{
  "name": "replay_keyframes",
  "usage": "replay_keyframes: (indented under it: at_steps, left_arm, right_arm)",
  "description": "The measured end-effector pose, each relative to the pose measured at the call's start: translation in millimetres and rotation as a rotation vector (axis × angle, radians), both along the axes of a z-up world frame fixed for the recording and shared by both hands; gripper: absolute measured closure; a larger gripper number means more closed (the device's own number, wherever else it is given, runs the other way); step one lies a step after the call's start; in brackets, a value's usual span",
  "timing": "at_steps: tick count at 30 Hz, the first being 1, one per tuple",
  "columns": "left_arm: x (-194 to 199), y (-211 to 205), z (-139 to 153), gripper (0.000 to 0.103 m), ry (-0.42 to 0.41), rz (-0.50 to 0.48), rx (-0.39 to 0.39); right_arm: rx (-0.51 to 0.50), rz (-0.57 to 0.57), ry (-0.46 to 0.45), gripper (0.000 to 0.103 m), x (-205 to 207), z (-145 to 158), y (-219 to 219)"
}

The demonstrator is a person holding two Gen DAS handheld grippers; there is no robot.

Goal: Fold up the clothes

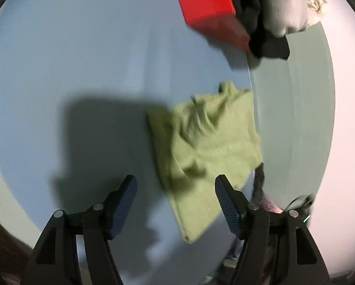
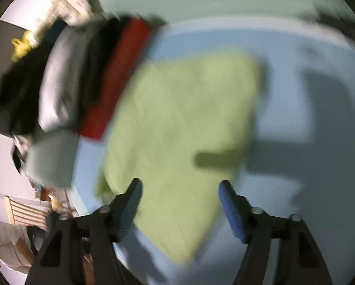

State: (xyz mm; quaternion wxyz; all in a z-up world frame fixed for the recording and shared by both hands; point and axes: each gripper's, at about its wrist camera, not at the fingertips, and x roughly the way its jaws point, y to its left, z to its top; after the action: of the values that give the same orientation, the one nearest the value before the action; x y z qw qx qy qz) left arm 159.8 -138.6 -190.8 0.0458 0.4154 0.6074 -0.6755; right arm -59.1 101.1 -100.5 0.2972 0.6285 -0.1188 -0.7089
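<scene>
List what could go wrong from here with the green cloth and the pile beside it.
1. The green cloth lies wrinkled at the edge of the blue table; a pull toward that edge could slide it off.
2. Both the left hand-held gripper and the right hand-held gripper are open and hold nothing; the frames are blurred, so a hasty pinch may miss the hem.
3. The clothes pile and the red box sit close by; a sweeping fold might snag them.
</scene>
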Motion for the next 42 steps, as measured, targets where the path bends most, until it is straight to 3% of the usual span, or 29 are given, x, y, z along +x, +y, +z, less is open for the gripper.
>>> replay_keyframes:
  at_steps: [5, 7, 8, 9, 12, 17, 20, 22, 23, 24, 25, 26, 27, 29, 34, 36, 39, 41, 42]
  left_arm:
    - [-2, 20, -11, 0.034, -0.031, 0.019, 0.072]
    - [2, 25, -17, 0.034, -0.046, 0.063, 0.116]
    - [4, 29, -19, 0.034, -0.054, 0.091, 0.142]
    - [5, 33, -21, 0.034, -0.058, 0.123, 0.171]
    - [5, 43, -28, 0.034, -0.043, 0.201, 0.267]
    - [-3, 61, -39, 0.028, 0.021, 0.330, 0.453]
    - [-21, 80, -41, 0.029, 0.074, 0.283, 0.554]
    - [-35, 95, -33, 0.051, 0.122, 0.182, 0.559]
    - [-40, 99, -27, 0.078, 0.126, 0.138, 0.520]
    - [-42, 102, -22, 0.094, 0.123, 0.100, 0.472]
    - [-43, 102, -19, 0.094, 0.116, 0.078, 0.435]
    - [-41, 101, -18, 0.094, 0.119, 0.076, 0.440]
    - [-39, 99, -19, 0.094, 0.118, 0.088, 0.461]
    - [-36, 93, -17, 0.094, 0.133, 0.104, 0.510]
    - [-35, 79, 4, 0.094, 0.199, 0.102, 0.529]
    - [-35, 75, 13, 0.094, 0.222, 0.099, 0.521]
    - [-39, 69, 23, 0.094, 0.241, 0.090, 0.505]
    - [-42, 68, 27, 0.094, 0.240, 0.077, 0.494]
    - [-44, 68, 28, 0.094, 0.238, 0.068, 0.492]
  right_arm:
    - [-0.013, -0.012, -0.179, 0.032, 65, -56, 9]
    - [-0.040, -0.069, -0.174, 0.030, 68, -62, 10]
    - [-0.066, -0.091, -0.179, 0.051, 67, -63, 11]
    - [-0.113, -0.121, -0.203, 0.090, 65, -64, 13]
    - [-0.263, -0.140, -0.287, 0.095, 65, -56, 14]
    - [-0.411, -0.140, -0.159, 0.095, 70, 4, 33]
    - [-0.431, -0.164, -0.157, 0.095, 73, 9, 44]
    - [-0.432, -0.178, -0.197, 0.095, 80, -4, 47]
    - [-0.424, -0.190, -0.216, 0.095, 83, -11, 44]
    - [-0.415, -0.197, -0.226, 0.093, 86, -16, 48]
    - [-0.408, -0.204, -0.234, 0.090, 89, -21, 52]
    - [-0.403, -0.217, -0.231, 0.077, 91, -21, 59]
    - [-0.386, -0.240, -0.224, 0.050, 88, -20, 65]
    - [-0.357, -0.297, -0.200, 0.030, 81, -20, 76]
    - [-0.339, -0.366, -0.175, 0.026, 32, -29, 96]
    - [-0.375, -0.374, -0.181, 0.025, 13, -30, 90]
    - [-0.371, -0.359, -0.117, 0.022, -12, -29, 69]
    - [-0.375, -0.327, -0.159, 0.024, -23, -40, 52]
    - [-0.397, -0.322, -0.208, 0.031, -28, -50, 42]
